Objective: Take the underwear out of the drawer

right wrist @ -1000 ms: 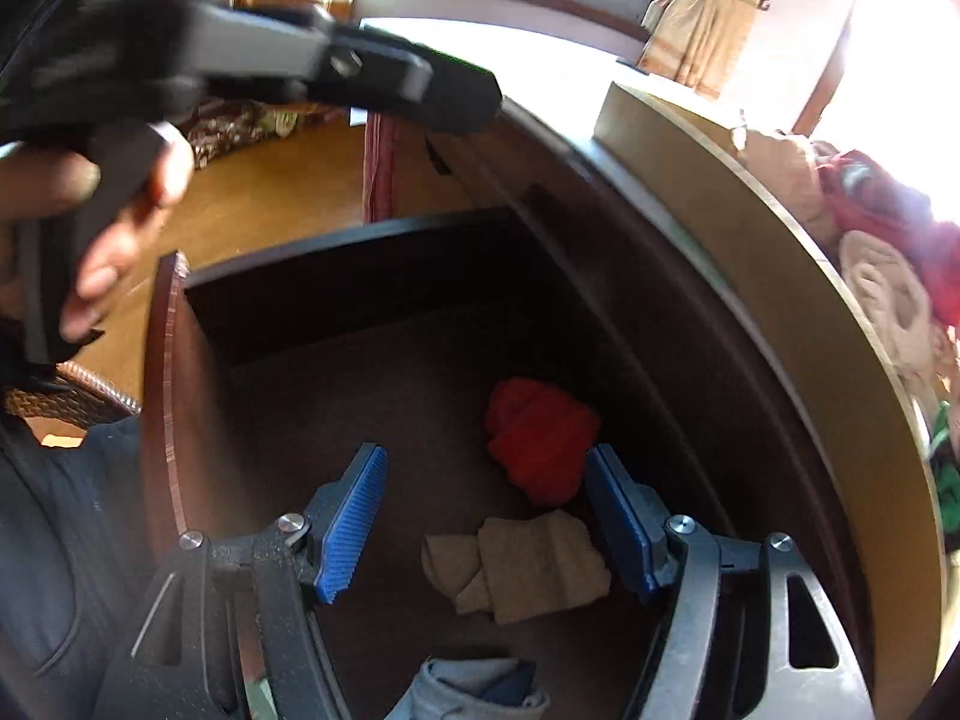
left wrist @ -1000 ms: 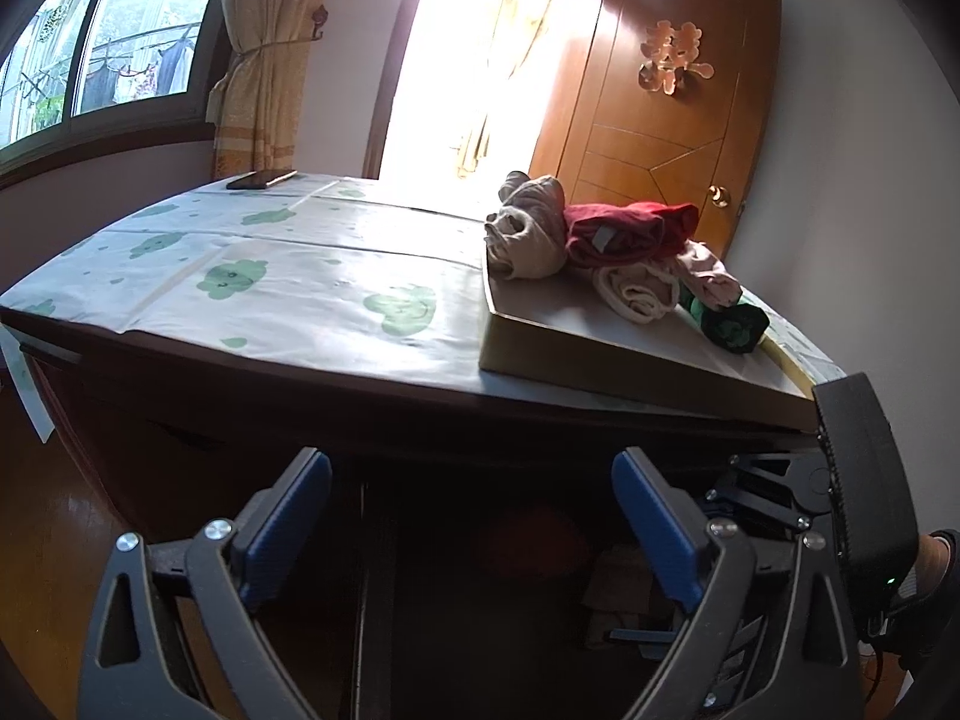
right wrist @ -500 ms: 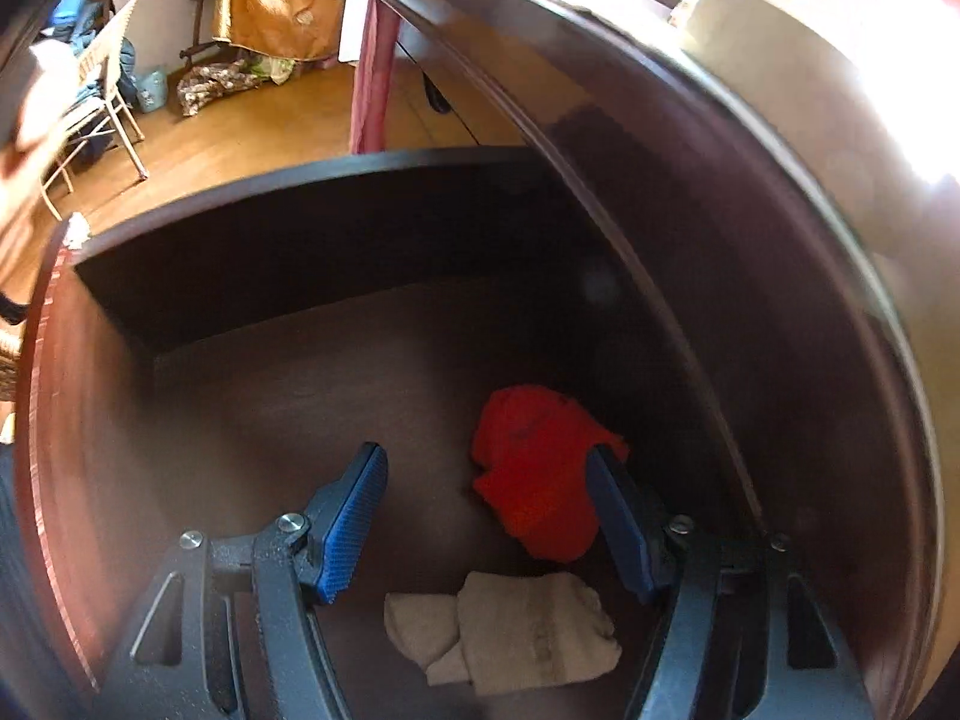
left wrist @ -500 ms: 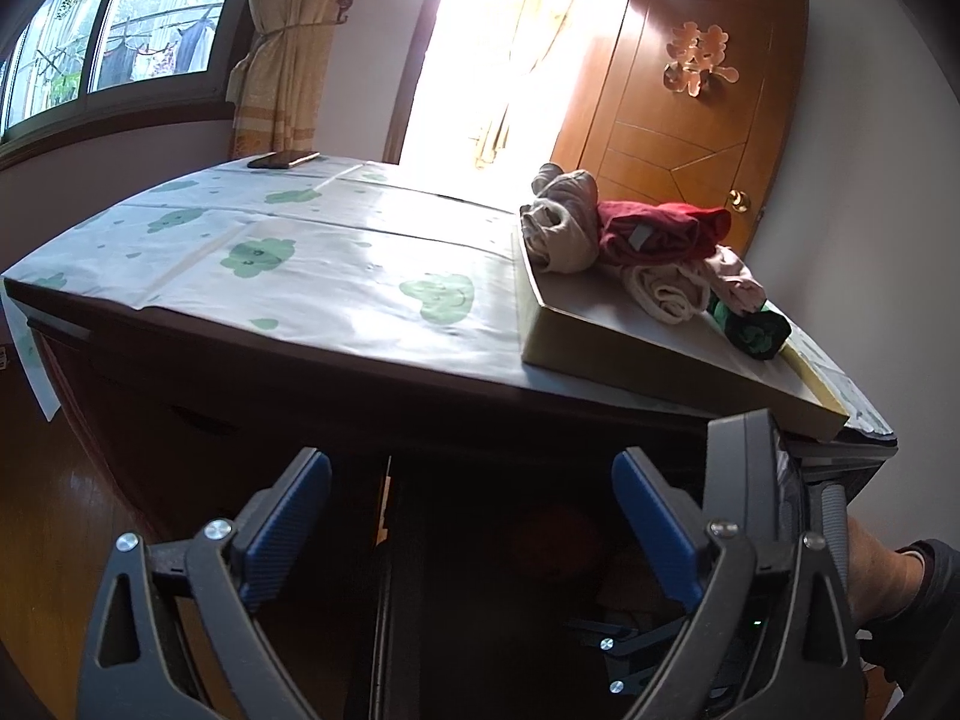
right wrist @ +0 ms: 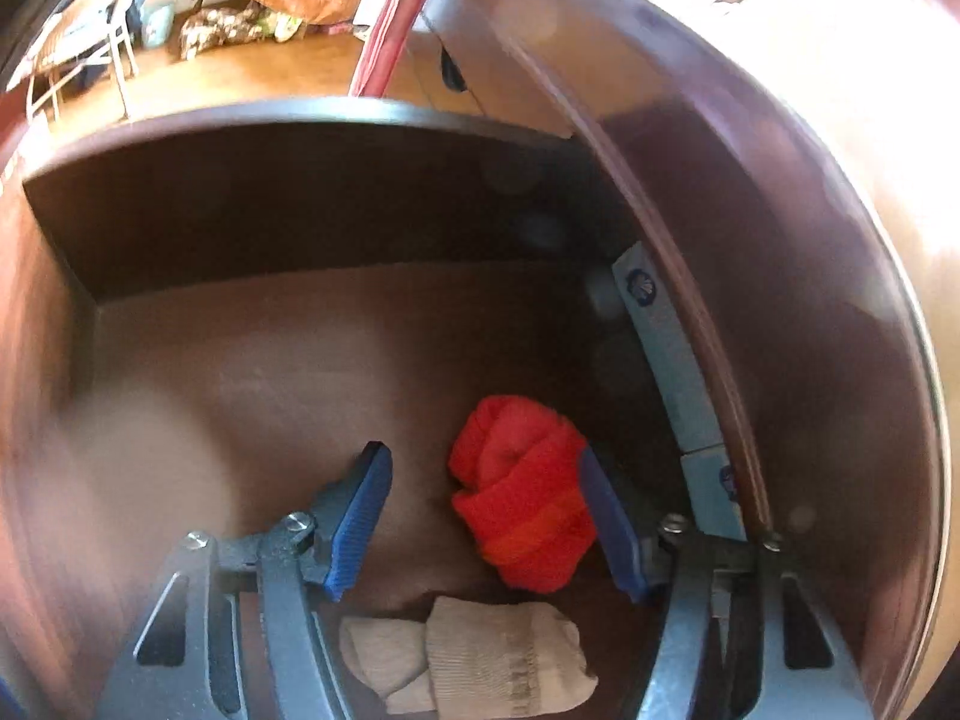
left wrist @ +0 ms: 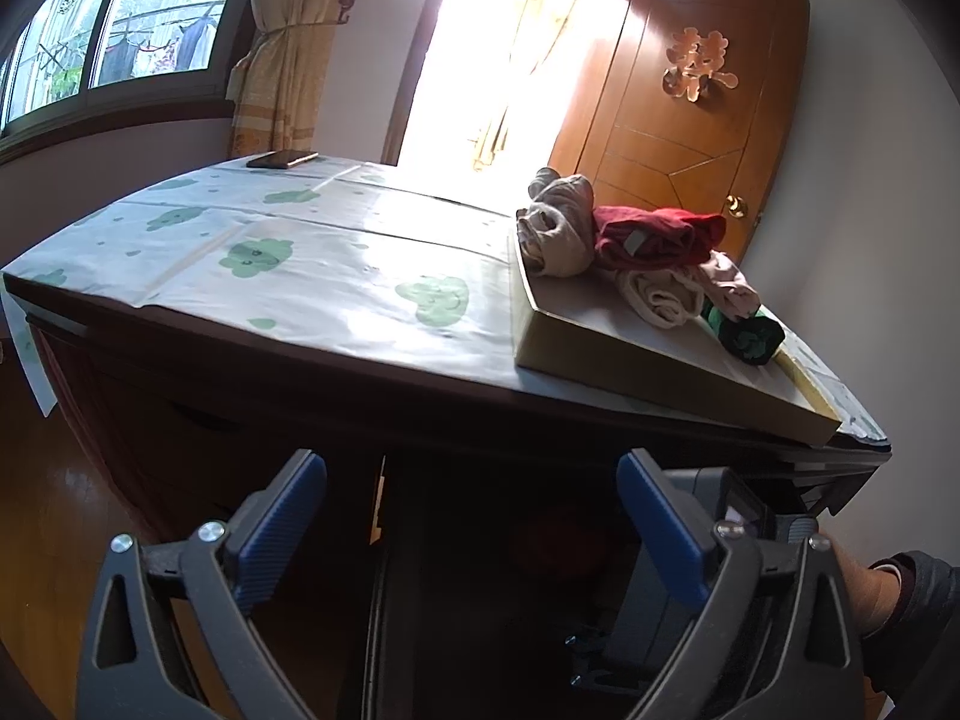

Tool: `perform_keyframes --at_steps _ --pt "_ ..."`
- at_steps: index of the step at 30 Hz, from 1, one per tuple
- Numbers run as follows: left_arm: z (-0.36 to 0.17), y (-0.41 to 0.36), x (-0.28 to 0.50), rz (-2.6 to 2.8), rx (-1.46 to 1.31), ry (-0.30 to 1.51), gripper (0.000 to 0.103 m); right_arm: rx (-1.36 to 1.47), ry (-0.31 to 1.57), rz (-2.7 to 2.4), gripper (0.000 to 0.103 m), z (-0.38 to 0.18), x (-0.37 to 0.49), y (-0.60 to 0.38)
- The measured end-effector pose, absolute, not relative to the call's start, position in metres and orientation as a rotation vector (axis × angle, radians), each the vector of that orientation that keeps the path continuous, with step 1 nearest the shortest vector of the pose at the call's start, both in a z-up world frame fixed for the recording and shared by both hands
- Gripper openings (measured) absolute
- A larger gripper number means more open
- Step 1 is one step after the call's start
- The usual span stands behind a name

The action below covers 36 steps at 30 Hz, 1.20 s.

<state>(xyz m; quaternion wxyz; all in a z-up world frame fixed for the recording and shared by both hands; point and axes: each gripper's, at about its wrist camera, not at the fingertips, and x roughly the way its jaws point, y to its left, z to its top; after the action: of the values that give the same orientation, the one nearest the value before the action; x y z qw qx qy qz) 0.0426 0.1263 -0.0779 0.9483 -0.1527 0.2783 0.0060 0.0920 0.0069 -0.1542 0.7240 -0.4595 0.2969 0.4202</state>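
Open drawer [right wrist: 312, 336] holds red roll [right wrist: 522, 498], beige roll [right wrist: 480, 660]; dresser top [left wrist: 336, 276] carries tray [left wrist: 630, 360], phone [left wrist: 282, 159].

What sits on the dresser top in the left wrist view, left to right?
Phone → beige bundle → red garment → dark green roll. The last three lie in the shallow tray.

Dark glossy wood drawer [right wrist: 360, 192], red ribbed cloth underwear [right wrist: 522, 498] (soft, rolled)
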Motion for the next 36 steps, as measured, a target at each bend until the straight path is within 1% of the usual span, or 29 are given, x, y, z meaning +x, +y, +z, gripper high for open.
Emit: perform_keyframes --at_steps 2,4,7,8,10,11,14,15,22,25,26,28,36 --pt "-0.077 0.127 0.042 0.015 -0.313 0.565 0.1 -1.041 0.671 0.917 0.061 -0.161 0.093 0.007" --pt "-0.077 0.128 0.042 0.016 -0.316 0.563 0.1 -0.993 0.7 0.933 0.059 -0.159 0.098 0.004" --pt "-0.077 0.128 0.042 0.016 -0.316 0.563 0.1 -0.93 0.759 0.933 0.054 -0.159 0.108 -0.002" --pt "-0.078 0.128 0.042 0.017 -0.314 0.564 0.1 -0.906 0.781 0.939 0.049 -0.159 0.112 -0.002" --pt "-0.079 0.127 0.042 0.017 -0.311 0.566 0.1 -0.901 0.789 0.926 0.035 -0.16 0.113 -0.004" --pt "-0.08 0.126 0.042 0.017 -0.31 0.568 0.1 -0.904 0.785 0.922 0.033 -0.158 0.113 -0.004" --pt "-0.081 0.125 0.043 0.014 -0.307 0.573 0.1 -0.861 0.811 0.939 0.021 -0.149 0.112 -0.01" --pt "-0.082 0.124 0.043 0.014 -0.306 0.573 0.1 -0.838 0.817 0.94 0.019 -0.144 0.114 -0.013" --pt "-0.081 0.118 0.042 -0.001 -0.292 0.584 0.1 -0.706 0.861 0.995 0.017 -0.113 0.106 -0.039" --pt "-0.081 0.11 0.042 -0.025 -0.277 0.597 0.1 -0.71 0.843 0.991 0.016 -0.105 0.097 -0.055" --pt "-0.08 0.107 0.042 -0.034 -0.266 0.6 0.1 -0.696 0.841 0.997 0.016 -0.095 0.093 -0.057" --pt "-0.079 0.099 0.042 -0.055 -0.248 0.608 0.1 -0.669 0.824 0.987 0.013 -0.088 0.085 -0.065" --pt "-0.087 0.063 0.045 -0.141 -0.149 0.691 0.1 -0.551 0.835 0.946 0.012 -0.067 0.075 -0.132"
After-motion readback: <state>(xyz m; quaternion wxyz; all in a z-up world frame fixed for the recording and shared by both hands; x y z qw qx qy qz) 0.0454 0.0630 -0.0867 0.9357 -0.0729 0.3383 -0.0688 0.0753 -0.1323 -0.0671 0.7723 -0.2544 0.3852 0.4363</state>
